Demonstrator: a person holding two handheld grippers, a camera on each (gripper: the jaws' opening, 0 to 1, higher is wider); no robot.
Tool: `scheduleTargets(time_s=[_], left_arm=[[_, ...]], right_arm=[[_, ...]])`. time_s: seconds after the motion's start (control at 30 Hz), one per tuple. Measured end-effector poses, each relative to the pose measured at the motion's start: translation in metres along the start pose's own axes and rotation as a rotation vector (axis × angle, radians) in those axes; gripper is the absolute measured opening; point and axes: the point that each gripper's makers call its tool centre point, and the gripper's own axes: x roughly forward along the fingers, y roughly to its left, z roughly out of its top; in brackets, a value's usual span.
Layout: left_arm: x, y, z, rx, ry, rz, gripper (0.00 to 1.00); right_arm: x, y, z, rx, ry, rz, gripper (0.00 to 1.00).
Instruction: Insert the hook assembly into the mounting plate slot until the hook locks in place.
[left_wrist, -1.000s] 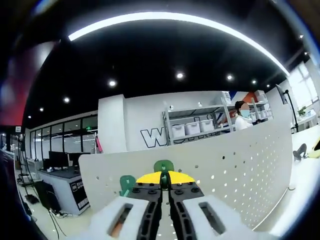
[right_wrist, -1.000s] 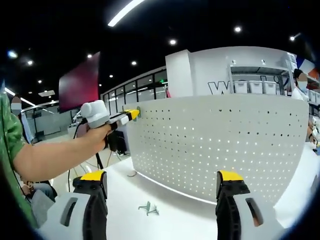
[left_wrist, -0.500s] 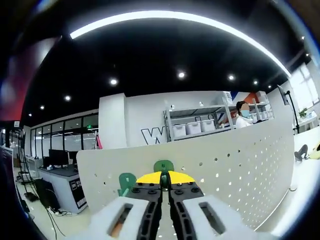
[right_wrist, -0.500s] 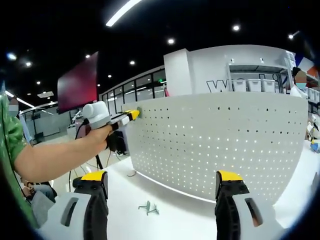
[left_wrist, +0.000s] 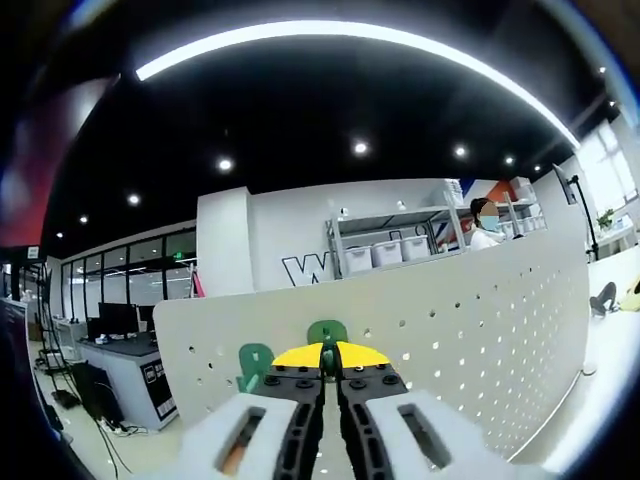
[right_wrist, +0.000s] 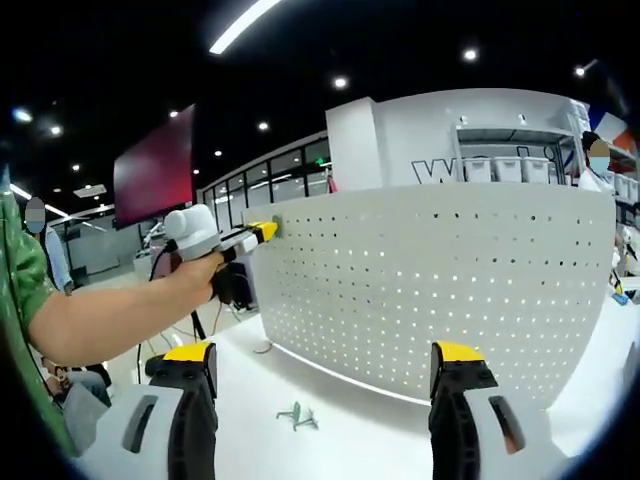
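In the left gripper view the left hand-held gripper (left_wrist: 329, 368) has its yellow-tipped jaws pressed together on a green hook (left_wrist: 327, 333), whose rounded top rises just beyond the tips. A second green hook piece (left_wrist: 254, 364) stands just to the left of the tips, against the white perforated mounting plate (left_wrist: 480, 320). The plate's top edge runs across right in front of this hand-held gripper, so the hook sits at that upper edge, touching or nearly touching the plate; whether it has seated in a hole cannot be told. Beyond the plate are a shelf rack with white bins (left_wrist: 385, 255) and a person (left_wrist: 483, 228) beside it.

The right gripper view gives the wider scene. The right hand-held gripper (right_wrist: 320, 400) has its jaws wide apart with nothing between them. Ahead of it the mounting plate (right_wrist: 440, 290) stands upright on the white tabletop (right_wrist: 350, 430). The left hand-held gripper (right_wrist: 262, 231) comes in from the left, carried by a hand (right_wrist: 190, 270), its yellow tips at the plate's upper left corner; the green hook there is too small to make out. On the tabletop, between the right hand-held gripper's jaws and nearer than the plate, lies a small loose metal hook part (right_wrist: 297, 415), apart from the plate.
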Motion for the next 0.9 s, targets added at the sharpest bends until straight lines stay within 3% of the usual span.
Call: scheduleTargets(time_s=[0.9], left_arm=[[0.0040,0.0021,-0.0044,-0.009,0.010,-0.002,0.03]], right_arm=[[0.0040,0.0009,0.0031,-0.010,0.012,-0.009,0.89]])
